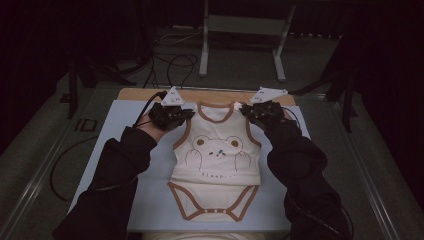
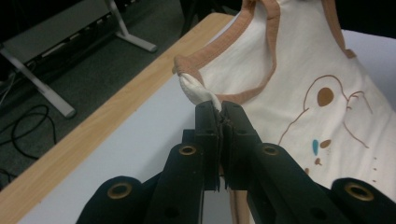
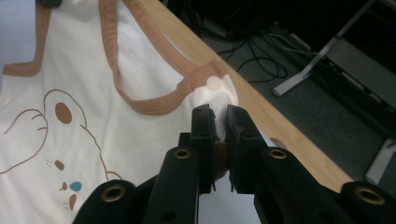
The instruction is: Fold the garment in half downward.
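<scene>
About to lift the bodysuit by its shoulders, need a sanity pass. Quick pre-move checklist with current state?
1. Left tongs clamped on the bodysuit shoulder tab: ok, jaws shut on a pinch of cream fabric.
2. Right tongs clamped on the other shoulder tab: ok, fabric sits between the jaws just below the snap button.
3. Both grips level with each other: ok, high view shows both at the same height across the neckline.
4. Crotch snaps at the bottom hem: cannot tell whether fastened.
5. Cables away from the garment: ok, they trail off to the outer sides.
6. Lower half lying flat on the blue mat: ok.
</scene>
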Motion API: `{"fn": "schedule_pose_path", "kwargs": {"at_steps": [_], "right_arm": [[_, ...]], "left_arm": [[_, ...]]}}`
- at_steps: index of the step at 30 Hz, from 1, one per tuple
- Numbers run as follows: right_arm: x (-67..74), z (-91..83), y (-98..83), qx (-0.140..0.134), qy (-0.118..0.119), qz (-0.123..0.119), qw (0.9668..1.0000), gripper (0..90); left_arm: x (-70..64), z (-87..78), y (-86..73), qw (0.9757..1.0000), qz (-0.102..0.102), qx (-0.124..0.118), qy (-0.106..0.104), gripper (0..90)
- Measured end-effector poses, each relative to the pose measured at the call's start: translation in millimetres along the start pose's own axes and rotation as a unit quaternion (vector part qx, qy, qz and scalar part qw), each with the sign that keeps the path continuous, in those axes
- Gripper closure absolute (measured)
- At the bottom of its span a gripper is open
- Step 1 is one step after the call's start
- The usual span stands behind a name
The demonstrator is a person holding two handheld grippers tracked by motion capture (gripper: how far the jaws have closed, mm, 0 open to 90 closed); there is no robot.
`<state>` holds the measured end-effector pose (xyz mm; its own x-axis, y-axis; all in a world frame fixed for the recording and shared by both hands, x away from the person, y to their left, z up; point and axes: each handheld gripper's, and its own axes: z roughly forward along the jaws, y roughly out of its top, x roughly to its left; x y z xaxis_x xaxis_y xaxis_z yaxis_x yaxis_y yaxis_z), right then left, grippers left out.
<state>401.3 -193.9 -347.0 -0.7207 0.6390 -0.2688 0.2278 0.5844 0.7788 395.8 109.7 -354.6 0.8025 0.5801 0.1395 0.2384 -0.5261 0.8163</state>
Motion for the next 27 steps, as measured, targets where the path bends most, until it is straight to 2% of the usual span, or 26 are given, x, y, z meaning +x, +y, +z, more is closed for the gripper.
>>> {"fn": "schedule_pose_path", "kwargs": {"at_steps": [12, 18, 19, 27], "right_arm": [[-7.5, -10.3, 11.3, -0.013, -0.016, -0.006, 0.9998, 82.6], [-1.1, -11.7, 11.3, -0.018, -0.017, -0.011, 0.9996, 82.6], [0.7, -11.3, 10.2, -0.014, -0.018, -0.015, 0.9996, 82.6], [15.0, -13.6, -8.2, -0.011, -0.007, -0.013, 0.9998, 82.5]], "left_arm": [[2.7, -7.5, 7.6, 0.9999, 0.003, -0.009, 0.011, 86.9], [-1.4, -9.7, 4.5, 0.9998, 0.01, -0.011, 0.012, 86.8], [-2.1, -8.3, 1.3, 0.9998, 0.002, -0.014, 0.011, 86.8], [-8.9, -7.5, -16.7, 1.0, 0.0, -0.006, 0.003, 86.9]]}}
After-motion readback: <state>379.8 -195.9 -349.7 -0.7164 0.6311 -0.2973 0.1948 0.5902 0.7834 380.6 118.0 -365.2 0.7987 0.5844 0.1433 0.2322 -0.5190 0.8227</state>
